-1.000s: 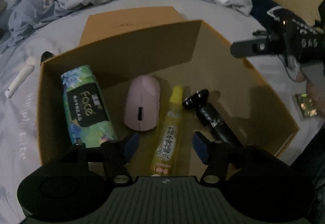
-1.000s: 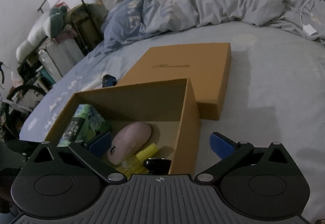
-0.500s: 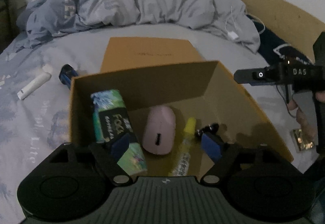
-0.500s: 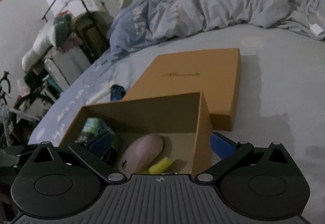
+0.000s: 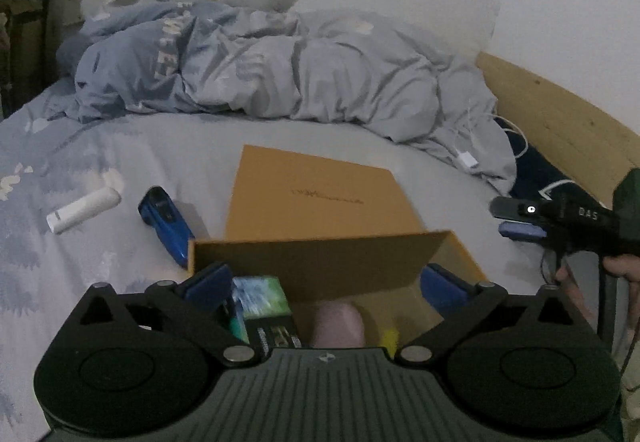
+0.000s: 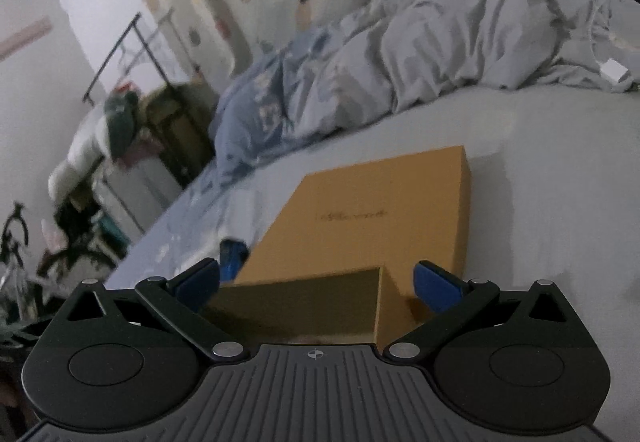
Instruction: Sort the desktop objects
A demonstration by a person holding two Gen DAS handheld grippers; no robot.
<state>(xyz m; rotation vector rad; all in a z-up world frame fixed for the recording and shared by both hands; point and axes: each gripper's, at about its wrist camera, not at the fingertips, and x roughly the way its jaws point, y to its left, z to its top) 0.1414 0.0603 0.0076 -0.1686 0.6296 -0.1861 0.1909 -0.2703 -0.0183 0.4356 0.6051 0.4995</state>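
Box (image 5: 320,254) on bed (image 5: 180,149), open, holding green pack (image 5: 262,292), pink mouse (image 5: 338,324), yellow tube (image 5: 391,336). Left tongs (image 5: 326,284) opening, empty; right tongs (image 6: 318,282) spread, empty. Only left view shows us contents, white tube (image 5: 82,209).

Support surface: bed (image 5: 168,145) with a pale grey-blue printed sheet, wooden frame along the right edge.

Directly on the sheet:
- open tan cardboard box (image 5: 320,254), nearest the camera
- its flat tan lid (image 5: 320,193), just behind the box and touching its far wall; faint script on top
- dark blue handheld device (image 5: 166,224), left of the box, close to its corner
- white cylindrical stick (image 5: 82,209), further left, apart from the blue device
- crumpled grey-blue duvet (image 5: 280,69) along the far side
- white charger with cable (image 5: 466,161), at the duvet's right end
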